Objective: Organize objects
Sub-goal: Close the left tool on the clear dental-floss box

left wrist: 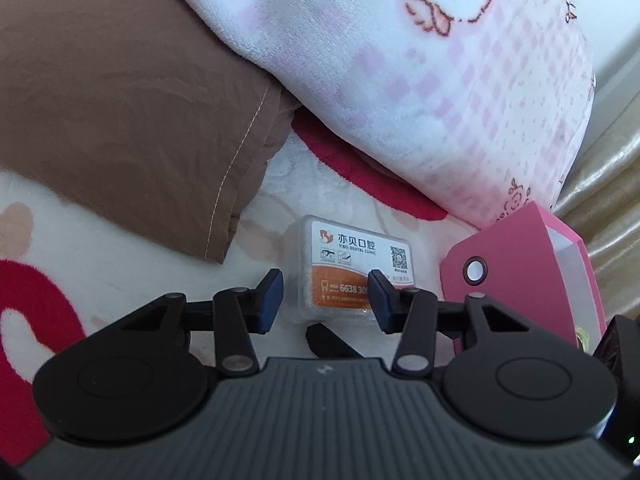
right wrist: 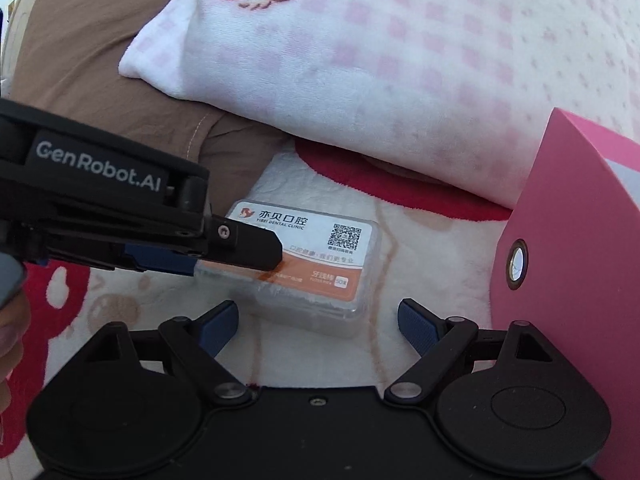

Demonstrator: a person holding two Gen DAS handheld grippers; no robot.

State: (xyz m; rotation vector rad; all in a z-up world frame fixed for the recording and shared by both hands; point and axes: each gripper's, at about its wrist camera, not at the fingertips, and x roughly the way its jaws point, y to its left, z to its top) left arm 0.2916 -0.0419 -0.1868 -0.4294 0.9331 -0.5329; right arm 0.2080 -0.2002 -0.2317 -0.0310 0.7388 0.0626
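Observation:
A clear plastic floss-pick box (left wrist: 352, 264) with an orange and white label lies flat on a plush white and red blanket (left wrist: 100, 248). My left gripper (left wrist: 326, 284) straddles its near left end. One blue pad stands just off the box's left side and the other reaches over its label. In the right wrist view that finger (right wrist: 256, 246) lies across the label of the box (right wrist: 320, 264). I see no firm squeeze. My right gripper (right wrist: 316, 308) stands wide open just short of the box's near corner, holding nothing.
A pink case (left wrist: 520, 280) with a round snap stands right of the box, also shown as the pink case (right wrist: 568, 240). Behind lie a brown pillow (left wrist: 120, 100) and a pink checked pillow (left wrist: 420, 80). Gold fabric (left wrist: 608, 184) is at far right. A hand (right wrist: 10, 320) shows at the left edge.

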